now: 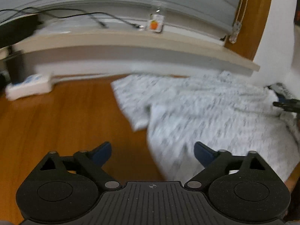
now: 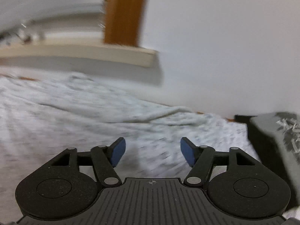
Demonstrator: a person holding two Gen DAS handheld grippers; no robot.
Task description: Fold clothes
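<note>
A white garment with a fine grey speckle [image 1: 206, 110] lies spread on the wooden table [image 1: 61, 120], filling the right half of the left wrist view; one flap [image 1: 131, 101] sticks out to the left. My left gripper [image 1: 152, 152] hovers open over the garment's left edge, nothing between its blue pads. In the right wrist view the same garment [image 2: 84, 112] covers the surface, with a raised fold [image 2: 165, 113] running across it. My right gripper [image 2: 152, 152] stands open just above the cloth, holding nothing. It also shows at the right edge [image 1: 286, 103] of the left wrist view.
A window sill [image 1: 131, 43] with blinds, a cable [image 1: 97, 18] and a small orange-printed tag [image 1: 155, 23] runs along the back. A white box [image 1: 28, 88] sits at the far left of the table. A dark grey box [image 2: 277, 140] stands at the right beside the garment.
</note>
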